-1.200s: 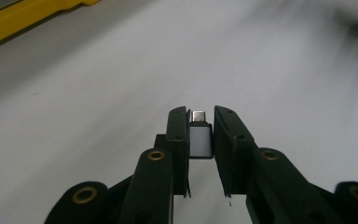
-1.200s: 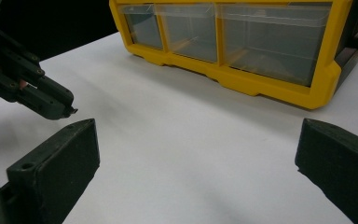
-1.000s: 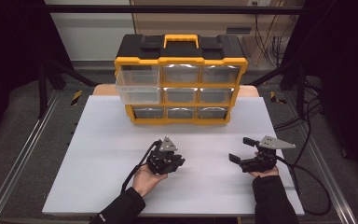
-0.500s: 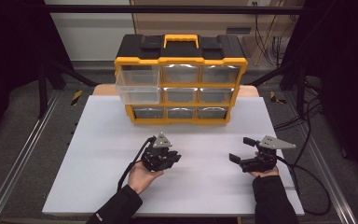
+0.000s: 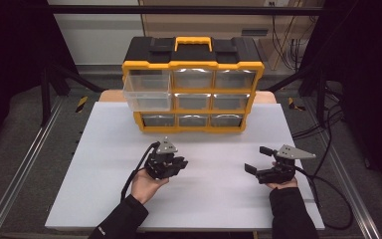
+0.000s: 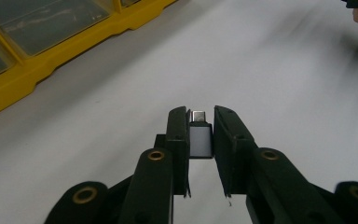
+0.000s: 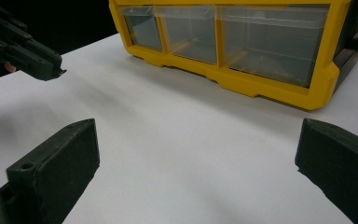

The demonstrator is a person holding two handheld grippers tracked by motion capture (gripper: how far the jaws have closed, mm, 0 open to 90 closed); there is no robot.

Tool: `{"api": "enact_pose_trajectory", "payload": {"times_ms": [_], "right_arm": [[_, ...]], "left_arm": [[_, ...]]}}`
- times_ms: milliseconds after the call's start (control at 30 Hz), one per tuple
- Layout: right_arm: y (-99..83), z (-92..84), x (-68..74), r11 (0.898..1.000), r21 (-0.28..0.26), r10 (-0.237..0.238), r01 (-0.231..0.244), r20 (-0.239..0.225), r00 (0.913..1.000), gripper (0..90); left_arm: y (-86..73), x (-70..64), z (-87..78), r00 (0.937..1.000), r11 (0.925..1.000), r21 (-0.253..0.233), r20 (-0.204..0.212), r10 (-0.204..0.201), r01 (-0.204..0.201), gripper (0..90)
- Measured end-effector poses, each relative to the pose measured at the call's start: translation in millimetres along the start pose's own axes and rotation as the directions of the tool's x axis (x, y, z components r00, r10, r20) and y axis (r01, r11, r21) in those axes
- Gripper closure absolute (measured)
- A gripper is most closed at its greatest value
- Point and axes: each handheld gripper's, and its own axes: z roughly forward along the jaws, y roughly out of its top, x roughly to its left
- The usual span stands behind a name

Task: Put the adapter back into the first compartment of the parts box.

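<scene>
One white table (image 5: pixel 104 164) carries a yellow-and-black drawer cabinet (image 5: pixel 193 82) at its far edge; the high view has the cabinet's upper-left clear drawer (image 5: pixel 146 92) pulled out, proud of the yellow frame. Both grippers sit on the near side of the cabinet, clear of it. The right gripper (image 5: pixel 255 162), toward the cabinet's right end, has its jaws spread wide with nothing between them; the right gripper view confirms bare table in the gap and the cabinet's bottom row of drawers beyond. The left gripper (image 5: pixel 180 163), below the cabinet's middle, has its jaws drawn narrow. The left gripper view resolves what the high view cannot: a small silver adapter (image 6: pixel 200 137), metal plug end outward, clamped between the pads above the table.
</scene>
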Motion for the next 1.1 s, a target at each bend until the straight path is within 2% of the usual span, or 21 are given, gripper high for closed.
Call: {"api": "enact_pose_trajectory", "payload": {"times_ms": [400, 1100], "right_arm": [[0.0, 0.1, 0.1, 1.000, -0.001, 0.000, 0.000, -0.001, 1.0000, 0.4], [0.1, 0.0, 0.1, 1.000, -0.001, 0.000, 0.000, -0.001, 1.0000, 0.4]], "left_arm": [[2.5, 8.8, -13.1, 0.9996, 0.9998, -0.019, -0.025, -0.011, 0.010, 75.6], [6.9, 24.0, -38.4, 0.9984, 0.9974, -0.061, -0.039, -0.040, 0.038, 75.7]]}}
